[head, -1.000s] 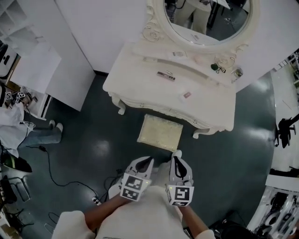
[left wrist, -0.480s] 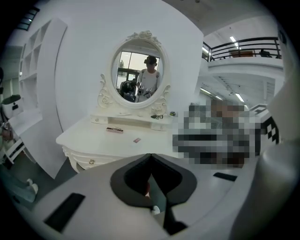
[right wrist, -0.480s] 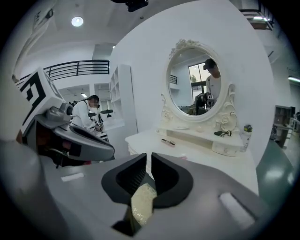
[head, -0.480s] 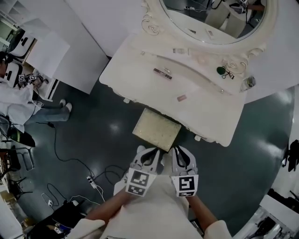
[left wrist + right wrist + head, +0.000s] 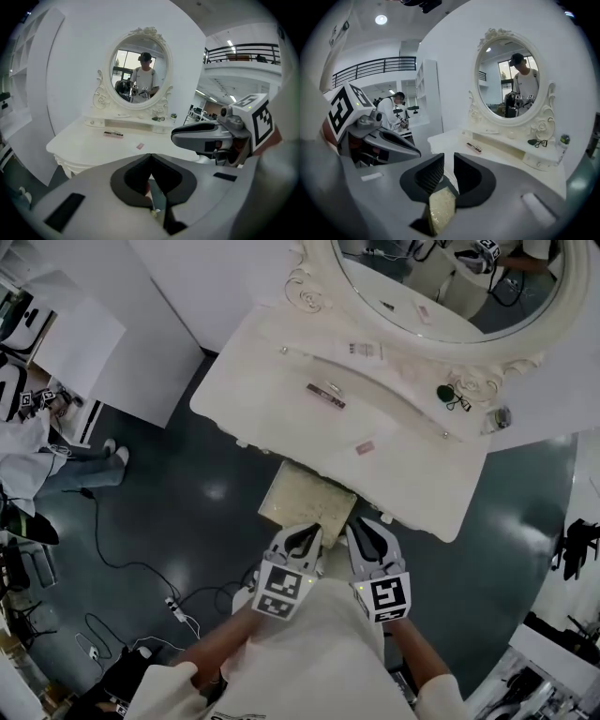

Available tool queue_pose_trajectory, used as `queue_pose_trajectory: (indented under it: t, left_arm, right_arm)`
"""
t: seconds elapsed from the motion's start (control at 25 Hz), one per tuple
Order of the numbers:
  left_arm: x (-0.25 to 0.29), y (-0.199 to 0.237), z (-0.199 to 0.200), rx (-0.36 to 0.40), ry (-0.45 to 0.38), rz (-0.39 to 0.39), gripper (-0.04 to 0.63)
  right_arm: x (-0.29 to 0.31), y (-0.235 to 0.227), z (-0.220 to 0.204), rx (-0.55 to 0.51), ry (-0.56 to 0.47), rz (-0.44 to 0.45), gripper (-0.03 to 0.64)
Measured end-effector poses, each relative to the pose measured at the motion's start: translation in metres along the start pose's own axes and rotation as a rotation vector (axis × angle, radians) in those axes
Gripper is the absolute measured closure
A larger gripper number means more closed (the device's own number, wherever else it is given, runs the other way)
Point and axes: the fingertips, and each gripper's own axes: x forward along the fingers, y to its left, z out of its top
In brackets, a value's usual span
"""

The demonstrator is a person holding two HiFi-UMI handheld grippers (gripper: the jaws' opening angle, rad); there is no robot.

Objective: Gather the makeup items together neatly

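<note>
**Head view: tools short of the makeup**

Dark makeup stick (image 5: 327,394) and pink piece (image 5: 365,446) are seen well apart on the dressing-table surface (image 5: 262,385). Jaws should be opened wider before the reach, and the nearer pink piece taken first. Left tool (image 5: 304,540) is held shut, empty. Right tool (image 5: 367,532) has just been cracked open to a narrow gap, nothing between. Both are held over the stool cushion (image 5: 307,498).

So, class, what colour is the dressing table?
The dressing table is creamy white, clearest in the head view.
</note>
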Motion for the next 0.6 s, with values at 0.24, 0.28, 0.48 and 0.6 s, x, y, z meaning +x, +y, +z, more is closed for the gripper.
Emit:
queue_pose_trajectory:
  t: [0.24,0.28,0.48,0.6]
  left_arm:
    - [0.022,0.024,0.007,-0.026,0.02,-0.016,0.586]
    - [0.026,0.022,0.008,-0.029,0.023,-0.017,0.586]
    - [0.044,0.018,0.018,-0.058,0.03,-0.007,0.586]
    - [0.057,0.017,0.02,-0.069,0.036,0.005,0.586]
  right_arm:
    - [0.026,-0.011,0.013,0.02,0.012,-0.022,0.578]
    - [0.029,-0.014,0.013,0.017,0.02,-0.009,0.57]
    - [0.043,-0.03,0.013,-0.046,0.046,0.103,0.541]
    - [0.051,-0.044,0.011,-0.077,0.058,0.138,0.515]
